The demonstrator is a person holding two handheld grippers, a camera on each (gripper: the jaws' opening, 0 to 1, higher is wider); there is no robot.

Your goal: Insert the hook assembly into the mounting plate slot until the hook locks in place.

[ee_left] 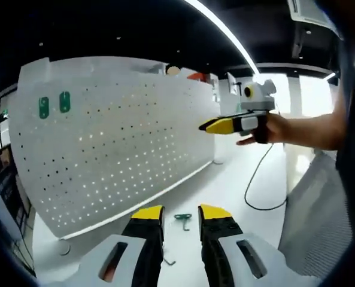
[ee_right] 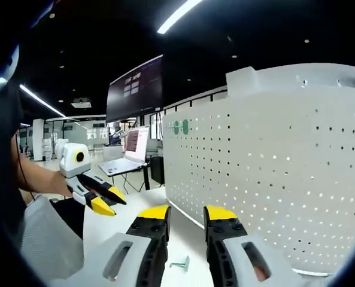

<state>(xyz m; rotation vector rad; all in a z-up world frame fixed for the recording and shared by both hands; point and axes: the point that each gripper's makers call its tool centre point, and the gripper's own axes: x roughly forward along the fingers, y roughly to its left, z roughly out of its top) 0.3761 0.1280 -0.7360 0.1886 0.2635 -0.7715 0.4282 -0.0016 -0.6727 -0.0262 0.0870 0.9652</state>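
On white tabletop before pegboard [ee_left: 123, 137] | green hook [ee_left: 183, 220] lies loose ahead of left gripper [ee_left: 181, 211], jaws apart, empty | right gripper [ee_right: 186, 212] apart, empty | step: pre-grasp | next: pinch hook

Ceiling strip light [ee_left: 225, 30] glares brightly; dim surroundings, fisheye-warped edges.

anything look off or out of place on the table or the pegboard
Nothing looks damaged or spilled. Two green hooks already hang on the white pegboard, while one green hook lies loose on the white table, ahead of the open left gripper.
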